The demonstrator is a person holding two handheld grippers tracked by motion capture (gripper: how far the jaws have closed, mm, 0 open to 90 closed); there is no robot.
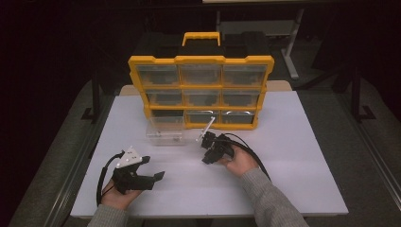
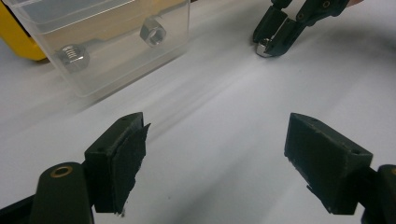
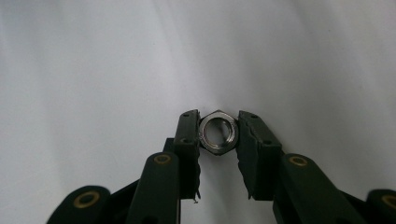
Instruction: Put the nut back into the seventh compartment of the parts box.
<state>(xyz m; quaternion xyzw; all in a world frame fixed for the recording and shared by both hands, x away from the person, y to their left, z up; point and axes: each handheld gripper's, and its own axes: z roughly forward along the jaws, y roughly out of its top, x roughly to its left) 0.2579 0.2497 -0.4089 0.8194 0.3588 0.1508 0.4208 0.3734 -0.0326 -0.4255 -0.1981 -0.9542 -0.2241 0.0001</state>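
Between the right gripper's (image 3: 218, 135) clenched jaws sat a silver steel hexagonal nut (image 3: 218, 132); lifting it straight up seemed safest.

A white table (image 1: 283, 156) is carrying a yellow drawer organizer (image 1: 201, 90) at twelve o'clock, with a clear plastic drawer (image 1: 165, 132) sitting just before it, toward seven o'clock of it.

Three metal nuts are in sight: one (image 3: 218, 132) clamped between two black jaws, and two more (image 2: 152, 34) inside the one clear plastic bin (image 2: 116, 60) on the table. There is one yellow organizer (image 1: 200, 92) with nine drawer slots, and two grippers
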